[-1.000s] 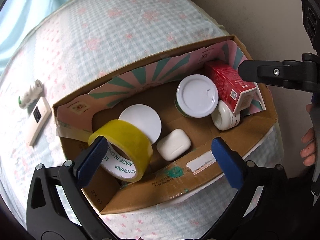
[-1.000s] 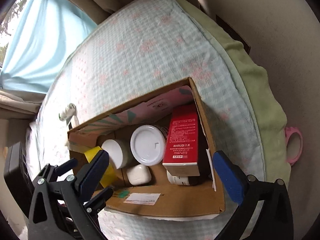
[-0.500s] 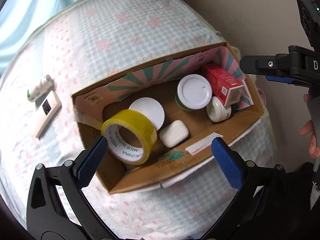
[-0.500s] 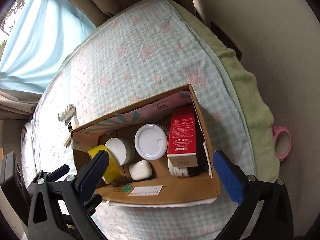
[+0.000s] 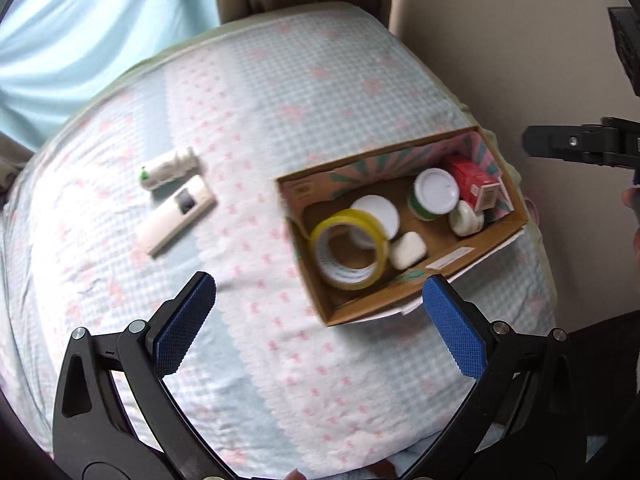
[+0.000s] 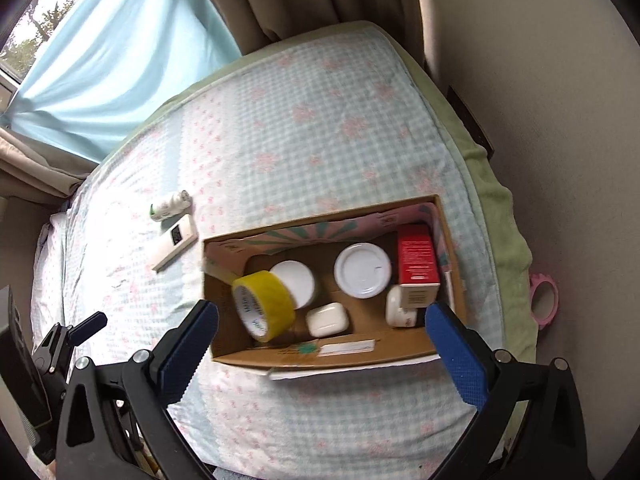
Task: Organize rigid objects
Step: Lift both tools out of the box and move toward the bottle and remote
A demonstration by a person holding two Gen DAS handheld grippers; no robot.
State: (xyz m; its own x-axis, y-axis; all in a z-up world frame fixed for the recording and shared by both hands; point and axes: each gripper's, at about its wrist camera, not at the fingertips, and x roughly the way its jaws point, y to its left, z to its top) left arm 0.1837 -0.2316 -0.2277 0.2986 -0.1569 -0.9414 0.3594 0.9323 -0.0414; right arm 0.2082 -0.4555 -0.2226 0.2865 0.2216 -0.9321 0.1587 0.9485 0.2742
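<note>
Both grippers have pulled back from the cardboard box [image 6: 448, 240]: left gripper [image 5: 320, 320] and right gripper [image 6: 322, 346] hover wide, empty. Yellow tape roll [image 6: 264, 306] leans inside the box's left end; white remote [image 5: 176, 218] and small bottle [image 5: 170, 164] lie on the bedspread.

Bed [image 5: 280, 120] with a checked, pink-flowered cover

A cardboard box [image 5: 472, 256] rests near the bed's right edge. Well left of the box lie a white remote [image 5: 176, 214] and, just beyond it, a small white bottle [image 5: 168, 164].
</note>
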